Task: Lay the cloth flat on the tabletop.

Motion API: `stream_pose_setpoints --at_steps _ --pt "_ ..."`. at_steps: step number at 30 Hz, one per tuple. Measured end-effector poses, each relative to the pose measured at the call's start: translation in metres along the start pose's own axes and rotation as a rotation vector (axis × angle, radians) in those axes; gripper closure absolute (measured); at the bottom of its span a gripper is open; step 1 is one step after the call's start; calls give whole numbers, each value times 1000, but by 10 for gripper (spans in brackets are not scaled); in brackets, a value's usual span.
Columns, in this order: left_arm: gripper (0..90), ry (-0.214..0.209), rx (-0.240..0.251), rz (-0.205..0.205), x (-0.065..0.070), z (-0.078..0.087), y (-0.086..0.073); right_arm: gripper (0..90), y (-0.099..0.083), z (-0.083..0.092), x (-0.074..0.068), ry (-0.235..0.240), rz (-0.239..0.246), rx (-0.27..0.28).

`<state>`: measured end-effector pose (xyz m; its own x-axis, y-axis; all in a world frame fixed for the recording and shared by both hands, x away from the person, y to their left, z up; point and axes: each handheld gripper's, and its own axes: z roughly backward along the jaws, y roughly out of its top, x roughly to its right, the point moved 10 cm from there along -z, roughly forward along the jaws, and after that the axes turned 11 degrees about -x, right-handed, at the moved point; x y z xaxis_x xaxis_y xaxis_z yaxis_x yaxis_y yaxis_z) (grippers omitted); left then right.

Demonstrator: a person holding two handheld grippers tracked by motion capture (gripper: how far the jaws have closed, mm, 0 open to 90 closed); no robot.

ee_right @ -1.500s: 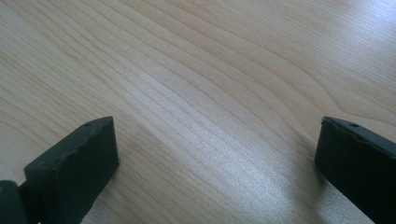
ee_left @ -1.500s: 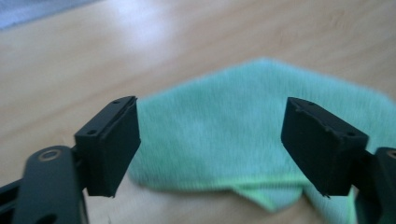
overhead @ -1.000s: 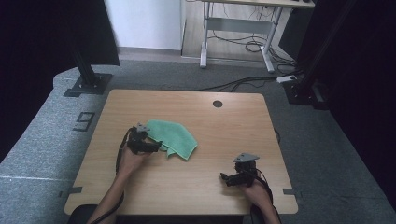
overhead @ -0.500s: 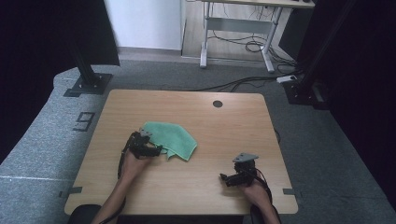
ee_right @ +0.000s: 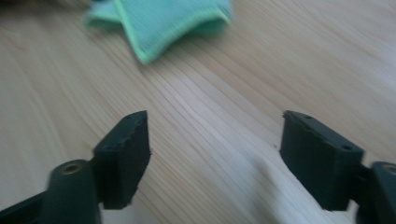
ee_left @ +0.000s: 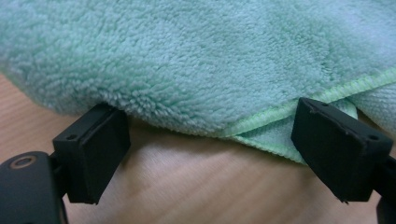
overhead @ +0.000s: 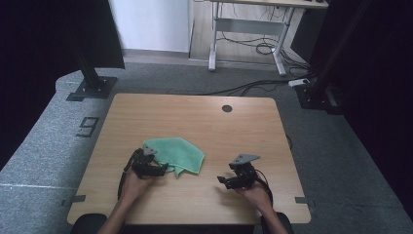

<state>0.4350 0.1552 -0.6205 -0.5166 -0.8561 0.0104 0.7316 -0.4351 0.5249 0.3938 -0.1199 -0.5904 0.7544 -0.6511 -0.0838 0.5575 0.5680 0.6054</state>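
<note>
Since a second ago, the green cloth (overhead: pixel 176 155) has slid a little nearer the wooden table (overhead: pixel 204 117)'s front edge, the left gripper (overhead: pixel 159 169) moving with it. Its jaws stand wide at the hem, apparently ready to grasp. Right gripper (overhead: pixel 225 179), jaws just narrowing on nothing, waits well apart.

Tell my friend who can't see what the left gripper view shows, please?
A fluffy green cloth lies on a wooden table, very close to the camera. The left gripper has its two black jaws wide open at the cloth's folded edge, one on each side, with nothing pinched between them.
</note>
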Motion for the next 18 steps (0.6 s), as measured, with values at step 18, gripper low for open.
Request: stream_pose_setpoints --at_steps 18 --pt "116 -3 9 -6 3 1 -3 630 63 -60 -57 114 196 -108"
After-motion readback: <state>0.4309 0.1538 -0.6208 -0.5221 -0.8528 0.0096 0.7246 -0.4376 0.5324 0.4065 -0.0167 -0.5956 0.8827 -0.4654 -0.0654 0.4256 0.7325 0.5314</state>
